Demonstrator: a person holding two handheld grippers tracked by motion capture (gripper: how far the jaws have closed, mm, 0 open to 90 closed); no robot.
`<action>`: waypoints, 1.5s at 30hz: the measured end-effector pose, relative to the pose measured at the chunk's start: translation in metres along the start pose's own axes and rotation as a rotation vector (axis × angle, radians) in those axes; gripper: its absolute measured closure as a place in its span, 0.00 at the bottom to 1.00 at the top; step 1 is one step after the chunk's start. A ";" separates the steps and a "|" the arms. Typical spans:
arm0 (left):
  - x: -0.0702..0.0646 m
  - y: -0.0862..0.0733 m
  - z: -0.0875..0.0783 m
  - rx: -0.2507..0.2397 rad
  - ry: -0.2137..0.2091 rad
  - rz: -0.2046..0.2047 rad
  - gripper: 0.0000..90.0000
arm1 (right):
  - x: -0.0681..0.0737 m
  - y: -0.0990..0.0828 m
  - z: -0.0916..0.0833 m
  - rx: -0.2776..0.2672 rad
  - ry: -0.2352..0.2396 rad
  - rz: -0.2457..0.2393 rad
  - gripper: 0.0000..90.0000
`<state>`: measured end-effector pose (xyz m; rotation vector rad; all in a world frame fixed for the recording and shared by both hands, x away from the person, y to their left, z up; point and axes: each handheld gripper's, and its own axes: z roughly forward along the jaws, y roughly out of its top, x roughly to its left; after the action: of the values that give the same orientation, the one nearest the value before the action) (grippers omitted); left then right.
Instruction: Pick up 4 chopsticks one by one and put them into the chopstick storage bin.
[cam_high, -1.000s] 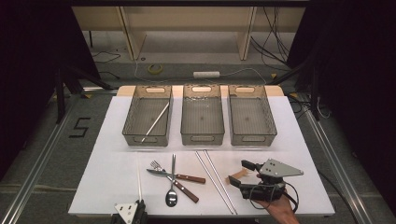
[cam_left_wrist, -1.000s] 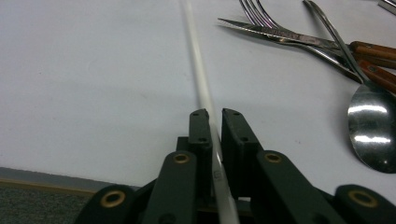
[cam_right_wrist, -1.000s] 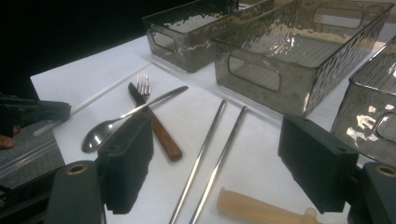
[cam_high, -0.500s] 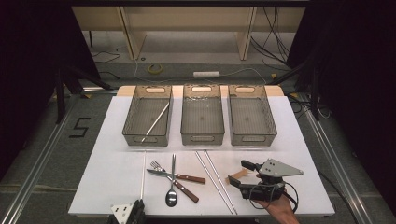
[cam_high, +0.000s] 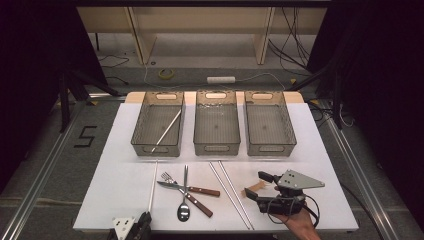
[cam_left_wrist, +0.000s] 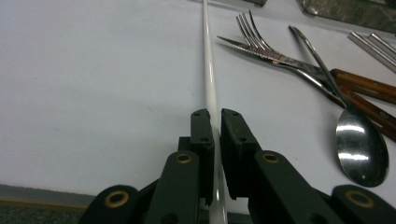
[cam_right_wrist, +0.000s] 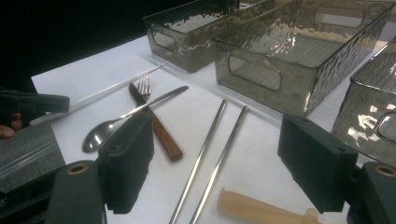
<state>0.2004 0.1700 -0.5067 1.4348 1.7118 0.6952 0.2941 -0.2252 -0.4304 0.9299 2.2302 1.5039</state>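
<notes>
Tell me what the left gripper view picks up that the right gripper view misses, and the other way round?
Left gripper view alone: close up, the left gripper shut on the white stick. Right gripper view alone: three clear bins, two metal rods, a tan handle, and the right gripper standing open above them. Shared: the fork, knife, spoon and white stick.

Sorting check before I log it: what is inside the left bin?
The left bin holds one white chopstick, lying slanted across its floor. Its near end sits behind the ribbed front wall, so I cannot tell where that end rests.
</notes>
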 end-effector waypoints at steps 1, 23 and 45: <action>0.001 0.001 0.000 0.004 -0.007 0.003 0.93 | 0.000 0.000 0.000 -0.001 0.000 0.000 0.31; 0.001 0.024 -0.018 -0.058 -0.128 0.025 0.93 | 0.000 0.000 0.000 -0.003 -0.001 0.002 0.31; -0.027 0.065 -0.033 -0.079 -0.288 0.148 0.93 | -0.001 0.000 0.000 -0.001 0.000 0.004 0.31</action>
<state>0.2102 0.1599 -0.4307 1.5354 1.3546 0.5944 0.2946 -0.2258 -0.4305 0.9353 2.2282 1.5065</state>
